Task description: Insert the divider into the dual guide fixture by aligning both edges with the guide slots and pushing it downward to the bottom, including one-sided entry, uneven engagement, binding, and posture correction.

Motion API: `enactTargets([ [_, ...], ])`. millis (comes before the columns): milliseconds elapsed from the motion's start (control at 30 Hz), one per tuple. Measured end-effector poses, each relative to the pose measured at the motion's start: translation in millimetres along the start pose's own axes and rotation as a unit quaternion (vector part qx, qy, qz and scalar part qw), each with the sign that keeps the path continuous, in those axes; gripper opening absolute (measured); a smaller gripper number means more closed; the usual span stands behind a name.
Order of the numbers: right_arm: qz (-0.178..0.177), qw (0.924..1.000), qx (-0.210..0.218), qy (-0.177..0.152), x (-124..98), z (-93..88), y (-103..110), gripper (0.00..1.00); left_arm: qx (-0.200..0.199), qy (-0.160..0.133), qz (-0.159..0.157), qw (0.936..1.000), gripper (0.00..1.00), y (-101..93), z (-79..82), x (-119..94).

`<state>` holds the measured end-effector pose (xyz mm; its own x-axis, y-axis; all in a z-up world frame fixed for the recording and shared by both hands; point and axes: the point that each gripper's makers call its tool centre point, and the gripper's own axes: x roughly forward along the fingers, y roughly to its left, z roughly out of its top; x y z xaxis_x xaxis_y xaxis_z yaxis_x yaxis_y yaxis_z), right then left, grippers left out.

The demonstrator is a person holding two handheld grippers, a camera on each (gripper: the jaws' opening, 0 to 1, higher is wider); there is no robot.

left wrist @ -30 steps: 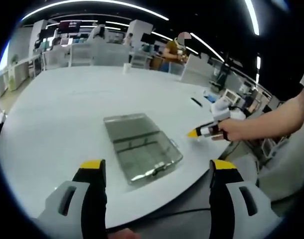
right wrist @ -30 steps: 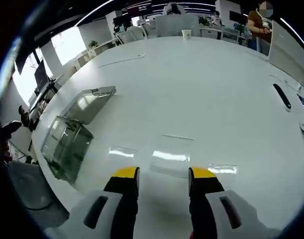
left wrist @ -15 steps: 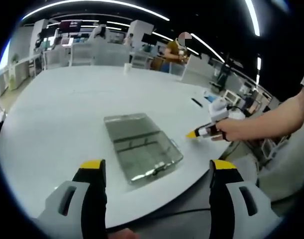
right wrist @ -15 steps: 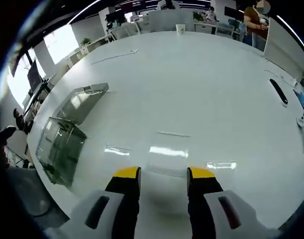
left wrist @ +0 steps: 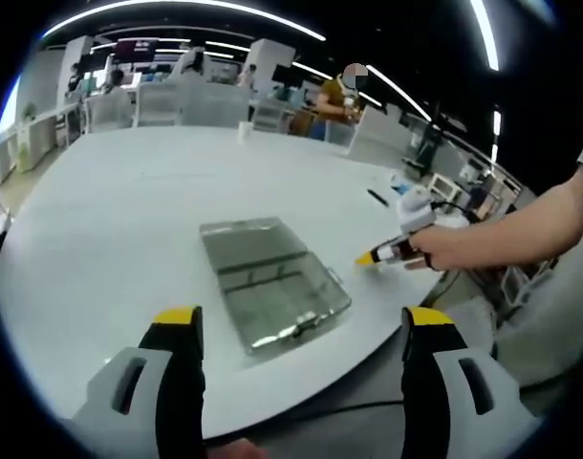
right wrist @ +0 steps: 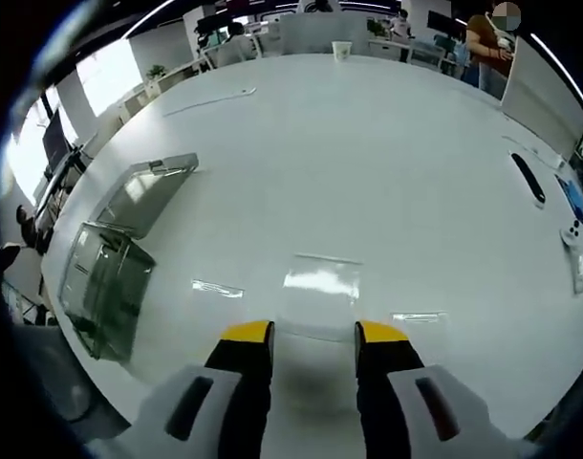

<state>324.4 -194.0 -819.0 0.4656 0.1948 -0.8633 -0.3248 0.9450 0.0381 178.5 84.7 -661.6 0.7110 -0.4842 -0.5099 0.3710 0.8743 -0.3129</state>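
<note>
White round table (right wrist: 387,143) in an open office carries the clear divider (right wrist: 320,296), a thin transparent sheet lying flat just ahead of the right gripper (right wrist: 313,335), whose yellow-tipped jaws stand slightly apart and hold nothing. Clear dual guide fixture (left wrist: 272,282), a shallow transparent tray with its lid swung open, sits near the table edge, well apart from the divider. Left gripper (left wrist: 296,320): jaws spread wide, empty, above the table edge. Beyond lie a black remote (right wrist: 527,178) and a paper cup (right wrist: 341,51).
</note>
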Motion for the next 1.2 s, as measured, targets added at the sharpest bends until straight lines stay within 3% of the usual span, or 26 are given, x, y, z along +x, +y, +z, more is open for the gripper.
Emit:
enactTargets([
  [1200,-0.019,0.9995,-0.011,0.025,7.0,4.7,-8.2,0.30,0.004,0.010,-0.002,0.9999,0.83,1.1,-1.6,3.7],
])
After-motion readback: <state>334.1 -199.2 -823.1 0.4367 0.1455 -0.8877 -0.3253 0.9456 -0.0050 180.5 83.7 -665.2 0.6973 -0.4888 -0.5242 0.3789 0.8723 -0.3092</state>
